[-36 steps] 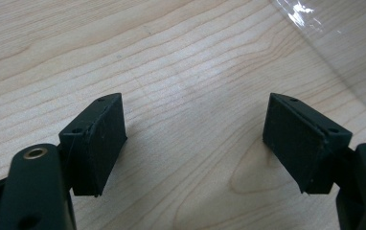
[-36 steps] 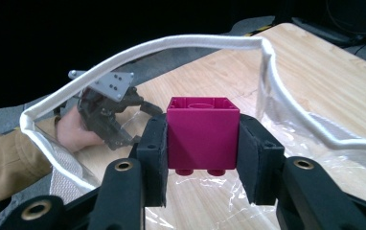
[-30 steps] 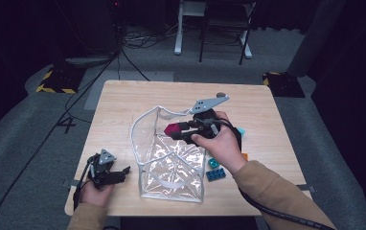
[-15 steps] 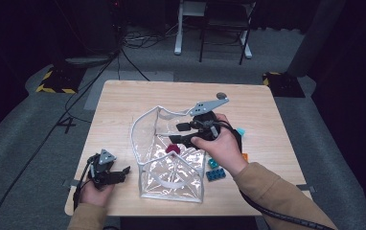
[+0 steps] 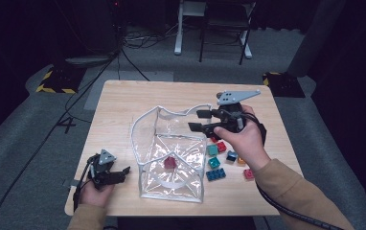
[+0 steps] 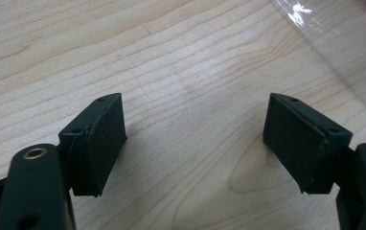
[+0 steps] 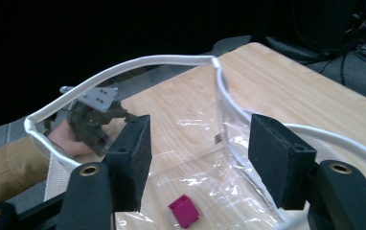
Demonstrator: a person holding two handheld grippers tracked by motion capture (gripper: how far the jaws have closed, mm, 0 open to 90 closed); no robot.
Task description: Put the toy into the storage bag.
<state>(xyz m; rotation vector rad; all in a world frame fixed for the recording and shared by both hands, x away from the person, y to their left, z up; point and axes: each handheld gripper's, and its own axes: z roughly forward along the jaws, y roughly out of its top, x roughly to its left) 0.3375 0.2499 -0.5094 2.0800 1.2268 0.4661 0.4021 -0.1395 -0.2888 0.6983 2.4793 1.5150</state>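
R gripper [image 5: 196,120] hovers over the clear bag's [image 5: 145,122] rim, jaws just opened wide w/ nothing between; a magenta block [image 5: 170,162] lies on the bag floor below, prob. just dropped in. L gripper [image 5: 122,173] rests by the bag's left side, jaws well apart, empty, likely waiting. More blocks [image 5: 215,174] sit right of the bag for next picks. Pale wood table [image 5: 123,98]; dark room, grey floor.

Black two-jaw tools [image 5: 205,120], brass-ringed screw holes, grey triangular plates, black cables; mustard sleeves [image 5: 291,189].
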